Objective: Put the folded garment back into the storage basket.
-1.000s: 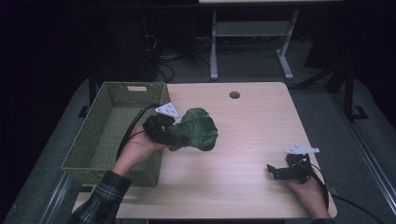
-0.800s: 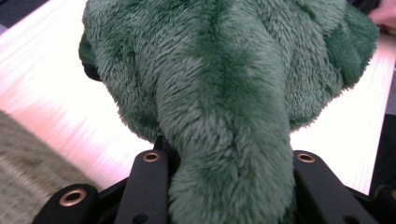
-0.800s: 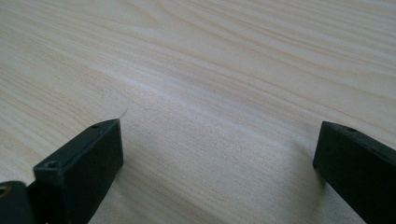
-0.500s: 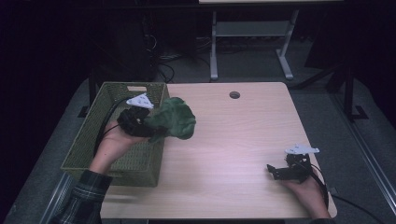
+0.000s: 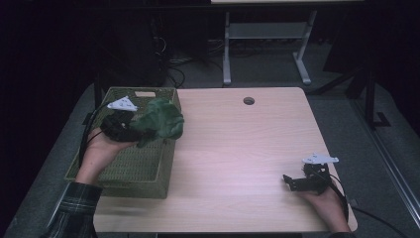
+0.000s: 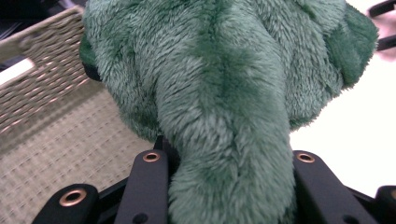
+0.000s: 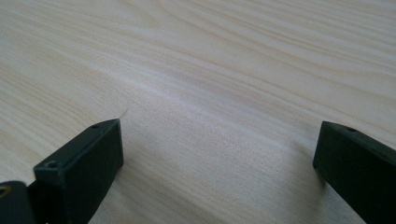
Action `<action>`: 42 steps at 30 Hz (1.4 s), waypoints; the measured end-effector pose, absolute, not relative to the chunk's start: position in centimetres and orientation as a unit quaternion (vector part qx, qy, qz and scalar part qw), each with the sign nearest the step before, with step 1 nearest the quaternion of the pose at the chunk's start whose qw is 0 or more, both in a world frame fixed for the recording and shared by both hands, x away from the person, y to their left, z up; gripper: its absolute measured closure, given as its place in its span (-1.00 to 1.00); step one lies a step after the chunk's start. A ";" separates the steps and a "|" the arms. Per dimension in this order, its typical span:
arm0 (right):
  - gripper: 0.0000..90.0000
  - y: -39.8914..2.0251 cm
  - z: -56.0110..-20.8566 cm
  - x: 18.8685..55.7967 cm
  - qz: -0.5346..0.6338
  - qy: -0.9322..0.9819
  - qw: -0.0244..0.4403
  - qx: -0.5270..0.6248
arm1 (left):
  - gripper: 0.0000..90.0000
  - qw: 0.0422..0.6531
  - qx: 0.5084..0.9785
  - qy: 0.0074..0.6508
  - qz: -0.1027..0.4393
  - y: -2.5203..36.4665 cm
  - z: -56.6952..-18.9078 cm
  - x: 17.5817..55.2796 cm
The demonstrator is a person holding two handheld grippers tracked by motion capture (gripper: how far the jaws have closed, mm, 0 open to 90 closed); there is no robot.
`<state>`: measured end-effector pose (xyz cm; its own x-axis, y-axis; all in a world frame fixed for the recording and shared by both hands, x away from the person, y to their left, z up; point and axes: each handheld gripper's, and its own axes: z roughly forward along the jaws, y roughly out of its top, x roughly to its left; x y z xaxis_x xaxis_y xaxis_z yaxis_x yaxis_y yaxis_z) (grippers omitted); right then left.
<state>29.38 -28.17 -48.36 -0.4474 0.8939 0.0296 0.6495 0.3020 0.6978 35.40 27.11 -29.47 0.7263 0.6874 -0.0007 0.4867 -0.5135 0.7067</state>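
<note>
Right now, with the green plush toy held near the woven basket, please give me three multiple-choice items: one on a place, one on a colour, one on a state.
1. Where is the fuzzy green plush toy?
A. Above the right-hand rim of the woven olive-green basket
B. Lying flat on the pale wooden table
C. Beside the right gripper

2. What colour is the toy's fur?
A. Red
B. Green
C. White

3. How does the right gripper stand?
A. Shut on the toy
B. Shut on nothing
C. Open, with nothing between the jaws

Answers:
1 A, the high view shows the toy held in the left gripper over the basket's rim.
2 B, the left gripper view shows green fur.
3 C, the right gripper view shows bare table between two jaws held apart.
</note>
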 end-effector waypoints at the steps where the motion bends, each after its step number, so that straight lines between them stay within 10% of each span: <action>1: -0.97 -28.2 -48.4 29.4 0.328 0.785 0.187 0.491 | 0.42 0.352 0.858 0.343 0.146 27.4 -29.5 35.5; 42: -0.97 -28.2 -48.4 29.4 0.329 0.784 0.188 0.491 | 0.39 0.243 0.851 0.442 0.148 32.7 -39.9 38.1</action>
<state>29.38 -28.16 -48.38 -0.4466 0.8942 0.0292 0.6473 0.3005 0.7005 38.06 32.67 -39.94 0.5654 0.8240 0.0365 0.6802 -0.4908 0.5444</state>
